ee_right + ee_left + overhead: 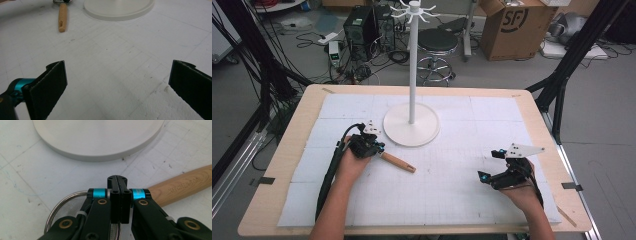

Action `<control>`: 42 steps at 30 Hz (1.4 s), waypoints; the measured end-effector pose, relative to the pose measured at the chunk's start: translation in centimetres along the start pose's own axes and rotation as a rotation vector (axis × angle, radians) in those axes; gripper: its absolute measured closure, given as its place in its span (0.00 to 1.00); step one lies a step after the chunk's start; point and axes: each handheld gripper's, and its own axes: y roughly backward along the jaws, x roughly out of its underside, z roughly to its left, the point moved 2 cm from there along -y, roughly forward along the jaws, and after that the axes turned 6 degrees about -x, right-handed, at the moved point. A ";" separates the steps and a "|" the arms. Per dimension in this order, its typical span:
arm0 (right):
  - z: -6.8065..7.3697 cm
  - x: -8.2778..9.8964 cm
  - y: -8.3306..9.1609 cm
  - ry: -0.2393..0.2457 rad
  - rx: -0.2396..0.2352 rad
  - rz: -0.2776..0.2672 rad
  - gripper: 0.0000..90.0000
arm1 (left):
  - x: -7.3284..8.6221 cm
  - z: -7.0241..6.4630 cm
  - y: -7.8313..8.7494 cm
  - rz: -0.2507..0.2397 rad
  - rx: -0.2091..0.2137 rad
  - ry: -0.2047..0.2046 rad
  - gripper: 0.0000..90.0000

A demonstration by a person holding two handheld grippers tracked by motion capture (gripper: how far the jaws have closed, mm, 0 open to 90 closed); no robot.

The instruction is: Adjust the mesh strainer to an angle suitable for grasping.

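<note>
strainer (pixel 397 162) just before stand base (pixel 411 131)

A pale wooden surface (pixel 287 150) fills the middle of the high view, its top covered by a white gridded mat (pixel 452 190) that leaves a bare wood border all round. On the mat, just above centre, stands a white stand (pixel 411 131) with a round base and thin pole. Just left of centre, below the base, lies a strainer (pixel 397 162) with a wooden handle.
</note>
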 end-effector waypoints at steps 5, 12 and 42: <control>0.1 0.0 0.0 0.000 0.002 -0.001 0.01 | 0.2 -0.5 -0.1 0.016 0.010 -0.007 1.00; 0.2 0.0 0.2 -0.002 0.000 -0.004 0.01 | 1.0 -0.7 0.6 0.016 0.011 0.027 1.00; 0.4 -0.1 -0.1 0.013 -0.009 -0.007 0.01 | 4.5 -2.9 4.0 -0.026 0.081 0.067 1.00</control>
